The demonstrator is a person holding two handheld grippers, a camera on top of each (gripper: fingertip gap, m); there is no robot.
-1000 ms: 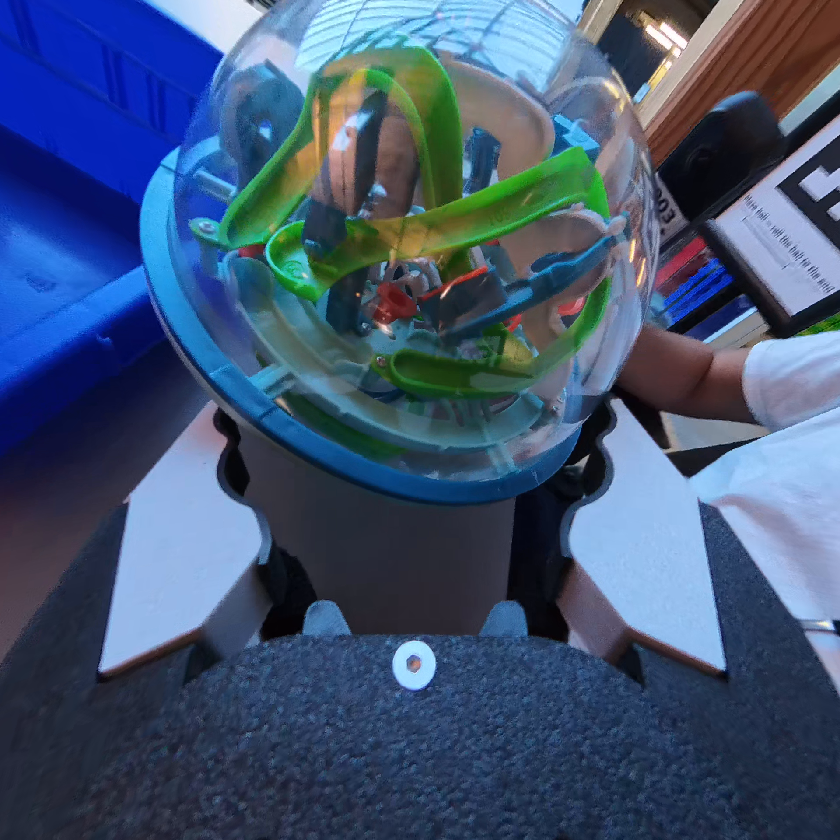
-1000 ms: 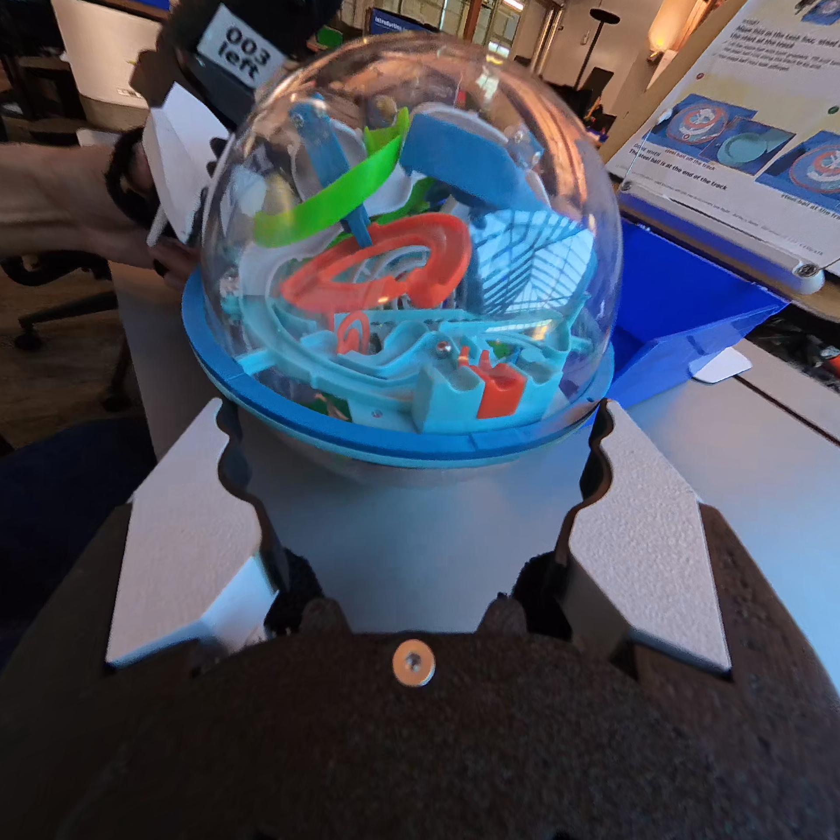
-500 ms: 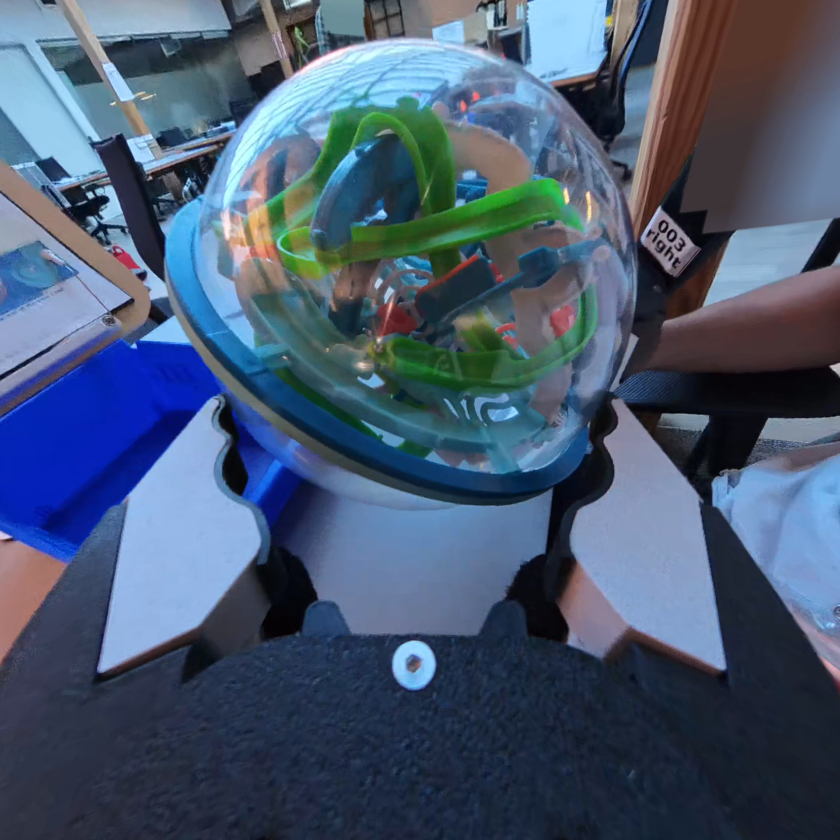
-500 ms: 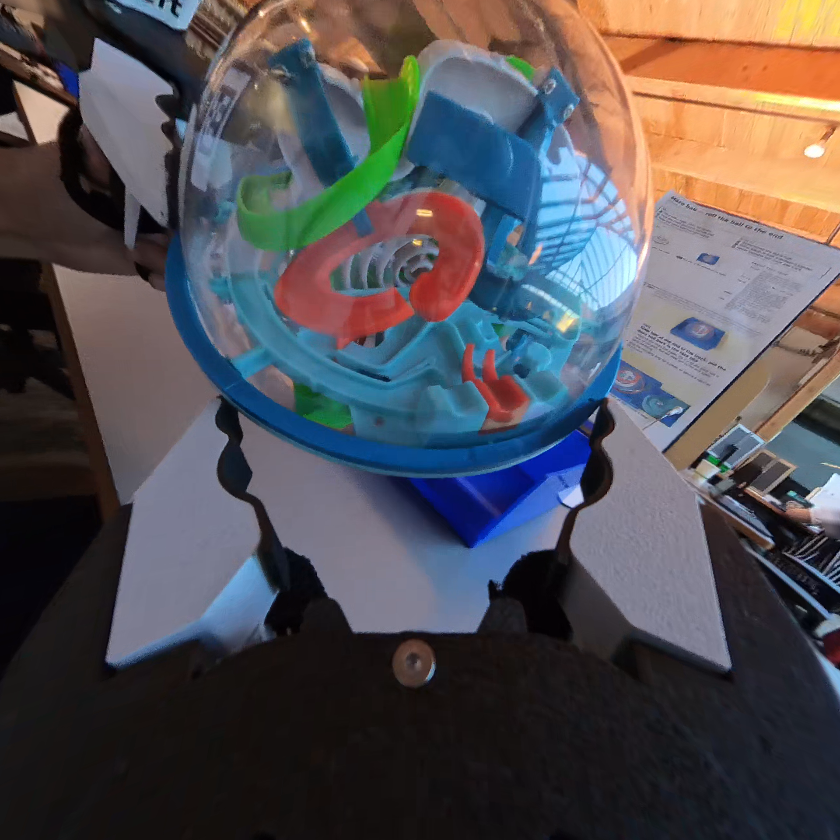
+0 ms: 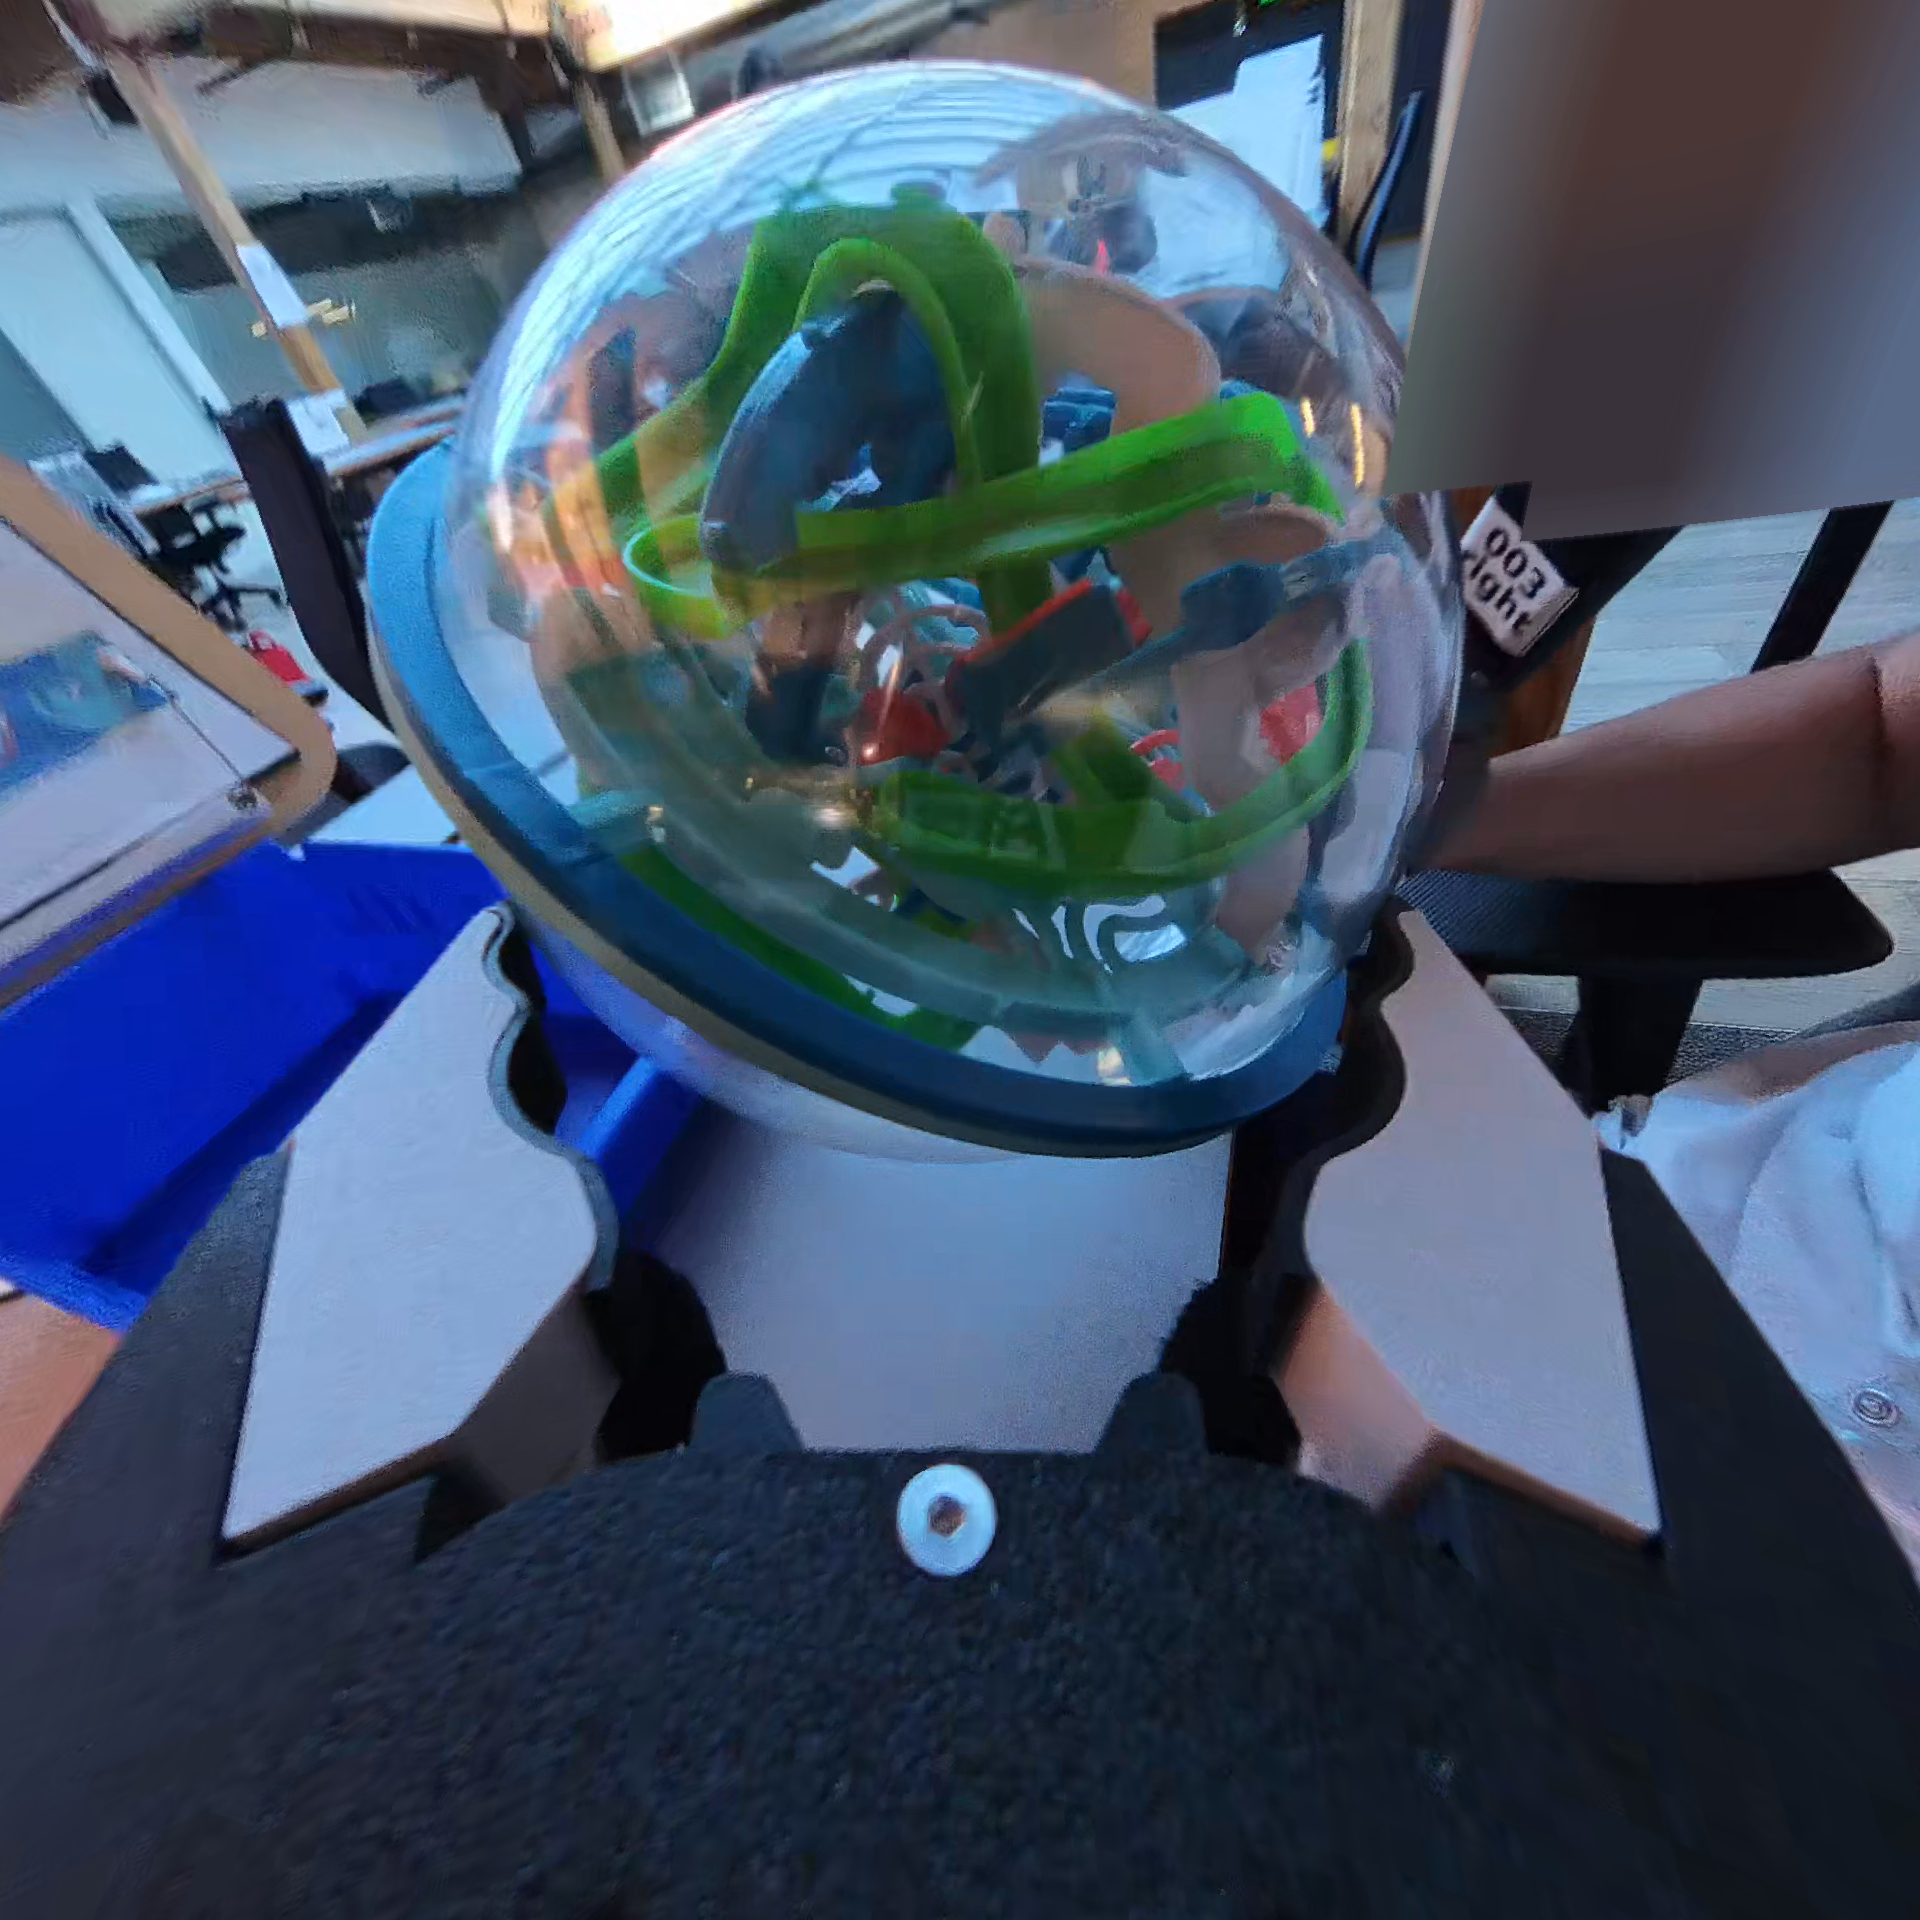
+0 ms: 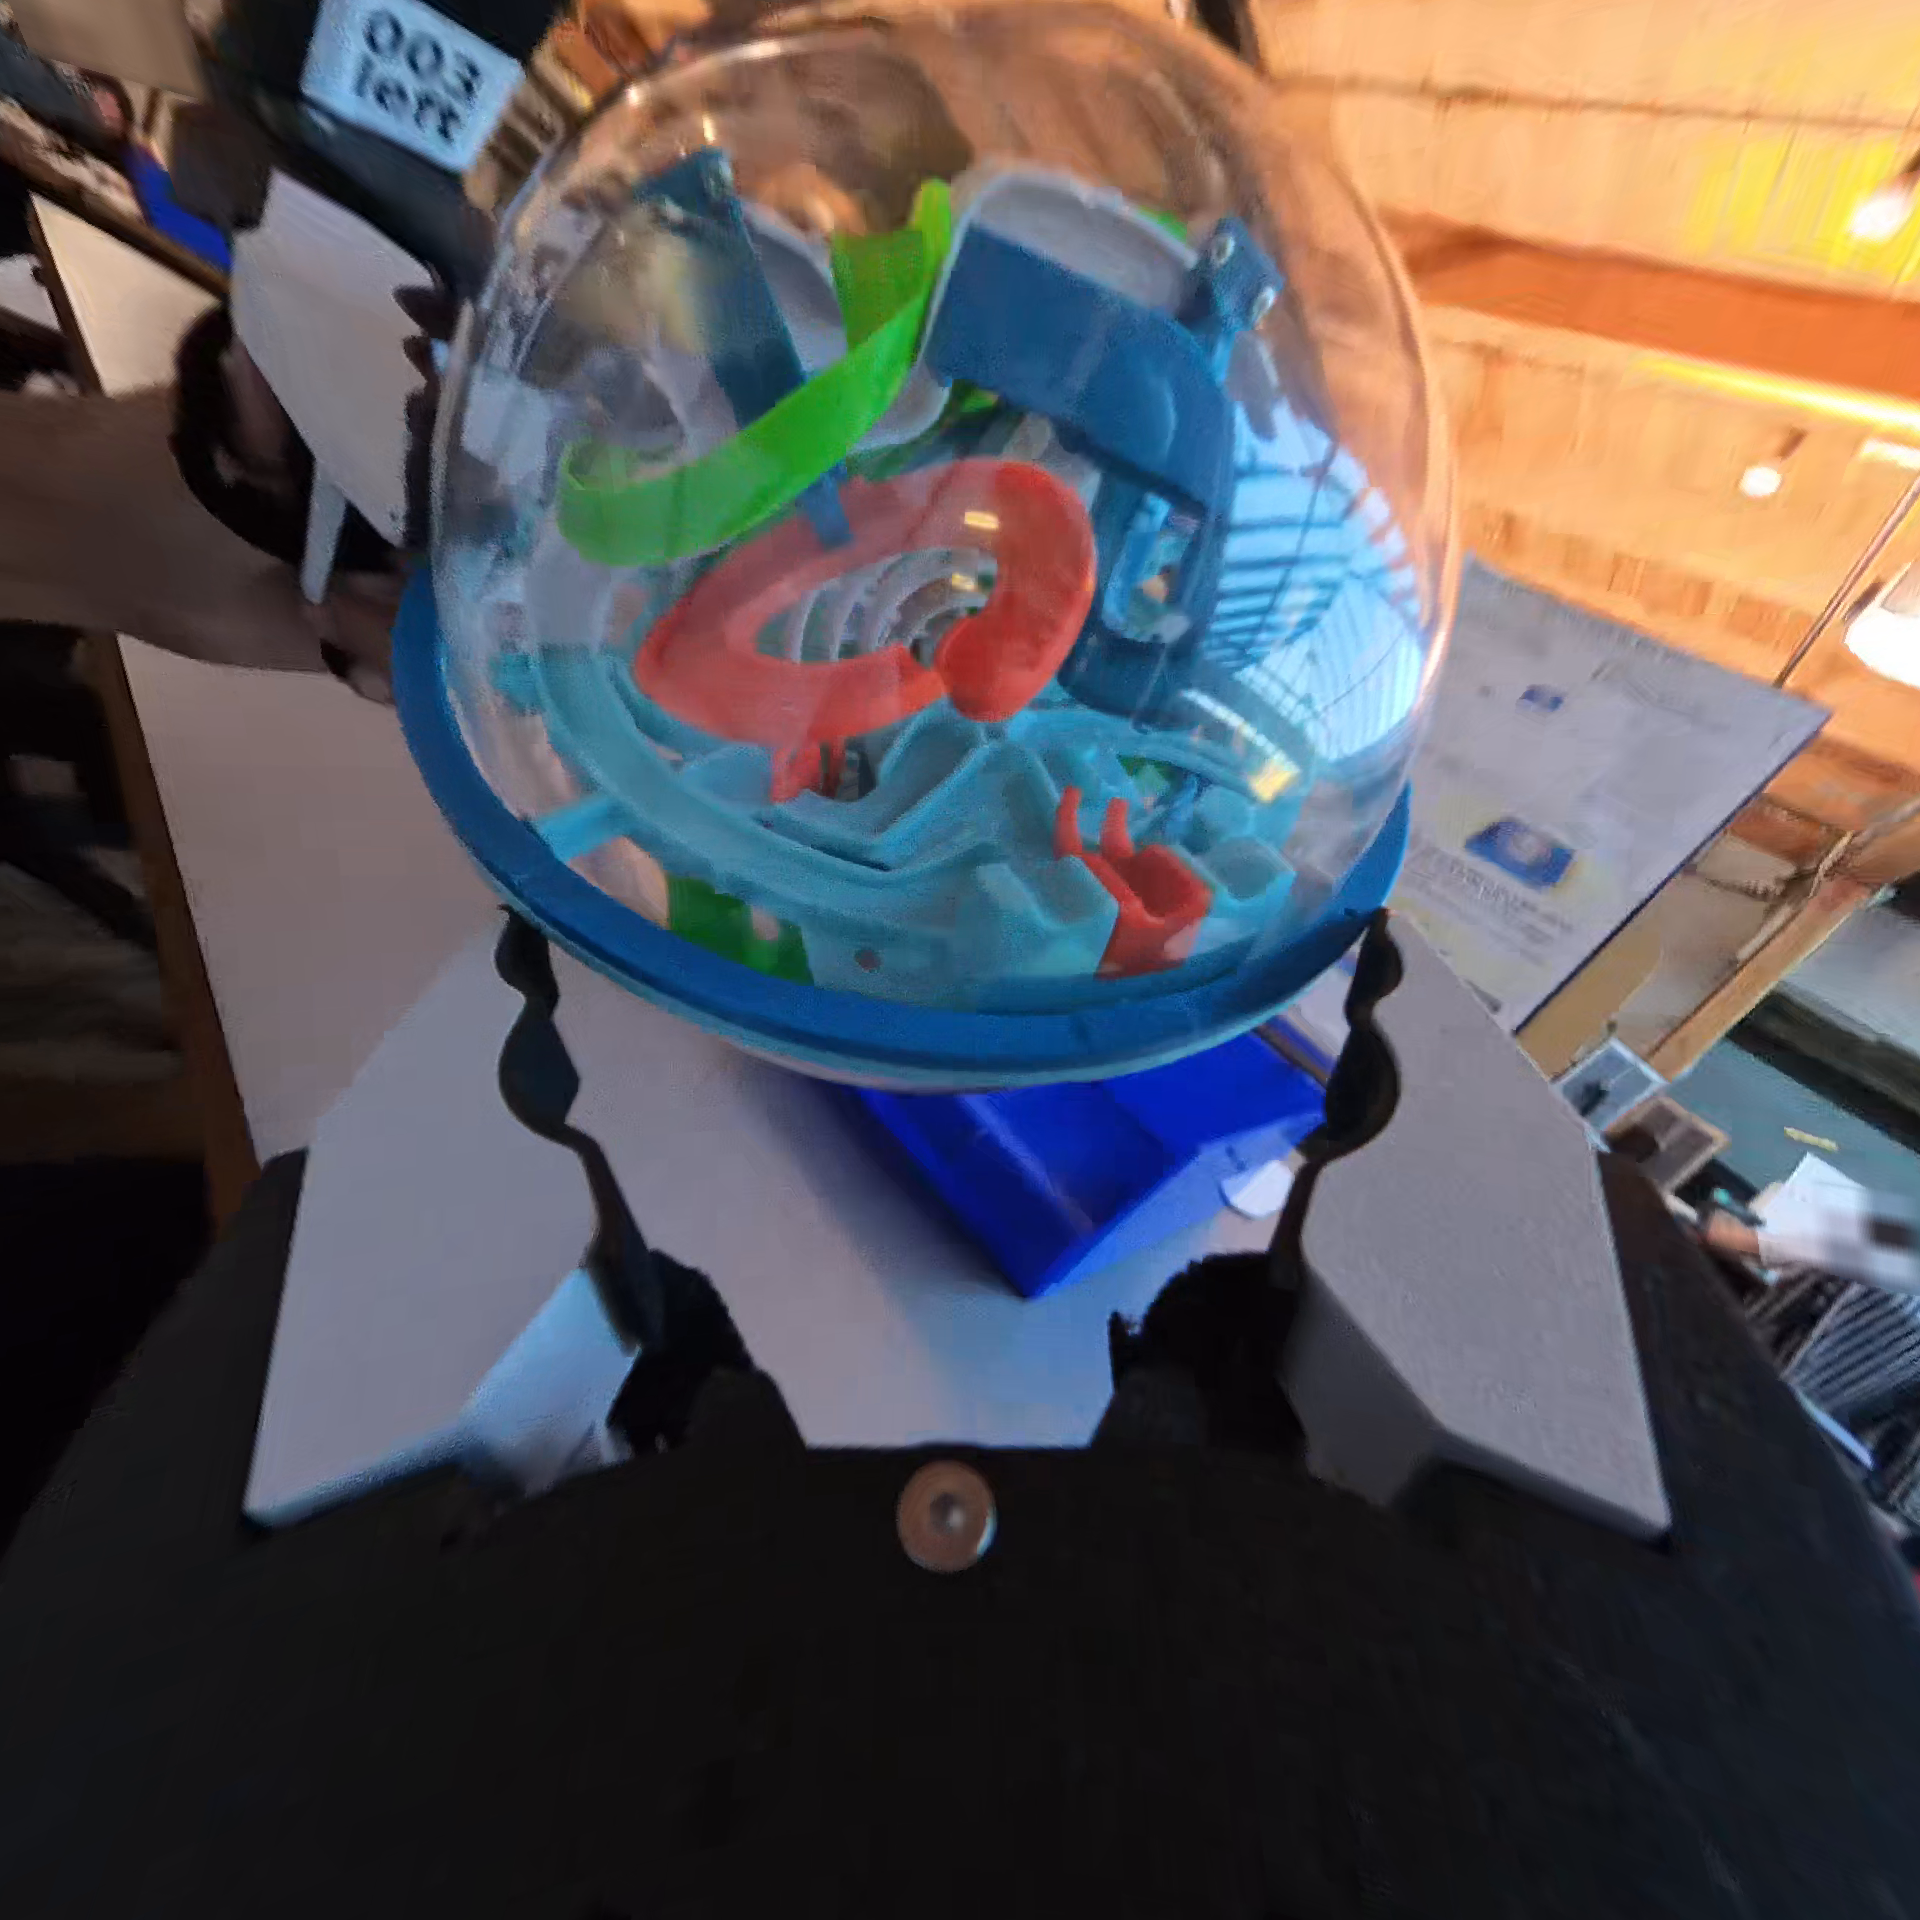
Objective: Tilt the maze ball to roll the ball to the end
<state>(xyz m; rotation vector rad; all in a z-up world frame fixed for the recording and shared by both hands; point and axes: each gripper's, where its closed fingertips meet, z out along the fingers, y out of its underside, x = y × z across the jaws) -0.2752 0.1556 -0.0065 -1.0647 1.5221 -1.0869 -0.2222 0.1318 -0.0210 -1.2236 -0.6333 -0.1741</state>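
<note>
Where coloured tracks twist inside, clear blue-banded maze ball [image 5: 935,623], tilted.

maze ball [image 5: 935,623] [image 6: 914,540]: clear sphere with blue equator ring, green, red and light-blue tracks inside. you hold it off the table, tilted, ring slanting; small ball not discernible.

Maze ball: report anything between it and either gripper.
Nothing visible. The maze ball sits directly between the left gripper fingers, and the right gripper fingers flank its blue rim with nothing in between. Exact contact is blurred.
</note>
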